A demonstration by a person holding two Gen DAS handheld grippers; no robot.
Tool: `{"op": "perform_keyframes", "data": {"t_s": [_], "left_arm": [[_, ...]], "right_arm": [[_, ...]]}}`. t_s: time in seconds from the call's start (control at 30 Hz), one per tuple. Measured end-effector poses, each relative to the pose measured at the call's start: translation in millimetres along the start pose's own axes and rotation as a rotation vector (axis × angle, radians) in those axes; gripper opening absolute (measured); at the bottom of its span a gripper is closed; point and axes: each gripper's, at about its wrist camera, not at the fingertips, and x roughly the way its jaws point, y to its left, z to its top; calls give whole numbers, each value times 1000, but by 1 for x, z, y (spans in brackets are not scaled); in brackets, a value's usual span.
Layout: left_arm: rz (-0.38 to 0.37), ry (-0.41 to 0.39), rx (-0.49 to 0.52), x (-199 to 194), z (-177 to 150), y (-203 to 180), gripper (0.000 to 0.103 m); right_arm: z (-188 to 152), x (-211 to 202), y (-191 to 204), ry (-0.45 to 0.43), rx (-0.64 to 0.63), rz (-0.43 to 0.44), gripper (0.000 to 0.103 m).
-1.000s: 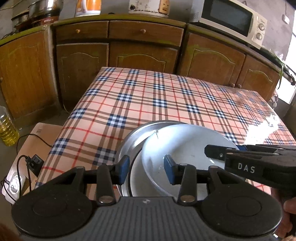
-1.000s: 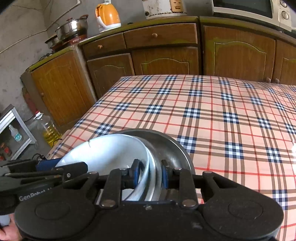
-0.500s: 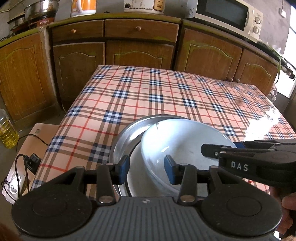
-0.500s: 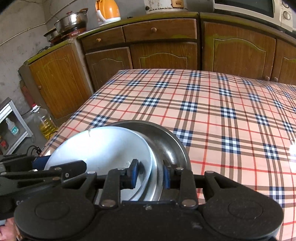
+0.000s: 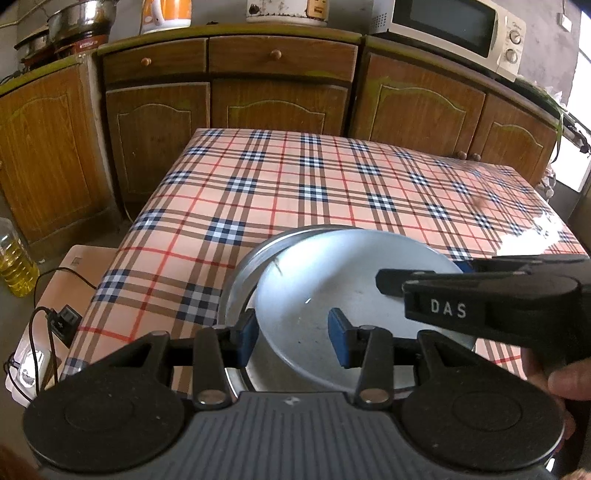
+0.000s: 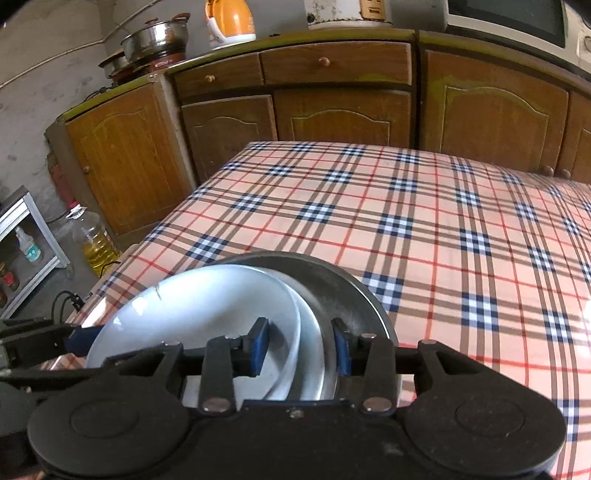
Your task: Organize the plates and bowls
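White plate [image 5: 343, 295] lying tilted inside a shallow metal dish [image 5: 242, 273], with the rim of a second white plate [image 6: 308, 354] showing beneath it on the right-hand side; the stack stands at the near edge of the checked tabletop [image 5: 314, 184]. The upper plate leans toward the left rim of the dish and is not yet seated squarely.

Right claw [image 6: 300, 345]: its jaws have just been opening; the plate rims lie between the blue pads [image 6: 258, 341], but with a visible gap on both sides, so nothing is gripped. Left claw [image 5: 291, 338]: jaws part-open astride the near left rim of the upper plate, pads apart from it, nothing held.

Step in hand, as judged: release of the upper plate onto the stack, the stacking itself being largely done.

Next move, as judged: the right claw must back away without dragging the rim; the tilted plate may then need a nudge toward the centre of the dish so that it nests flat. The glazed plate on metal will probably slide readily, so any push ought to be slight.

Beyond the tabletop: wooden cupboards [image 5: 280, 103], microwave [image 5: 458, 33], oil bottle [image 6: 94, 240] on the floor.
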Motion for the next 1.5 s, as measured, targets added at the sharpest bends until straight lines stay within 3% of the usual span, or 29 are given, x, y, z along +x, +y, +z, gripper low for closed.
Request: {"op": "perform_keyframes", "data": {"t_s": [0.6,1.03,1.2,1.33,1.5], "left_arm": [[-11,-16,14,1,-3,-6,45],[-21,-5,8,2,-1,-9,45],[-19,-21,-1,-6,0,-12,53],[-10,-32,-9,-17,1,-17,65],[14,-35,-13,-34,0,-23,73]], "right_arm": [[7,4,-5,46,-4,-6,52],[16,-22,-11,-17,8,-5,51],[9,-40,-18,-34,27,-6,51],[2,-58,-20,-48,41,-18,53],[-9,-81,-22,-68,70,-28,72]]}}
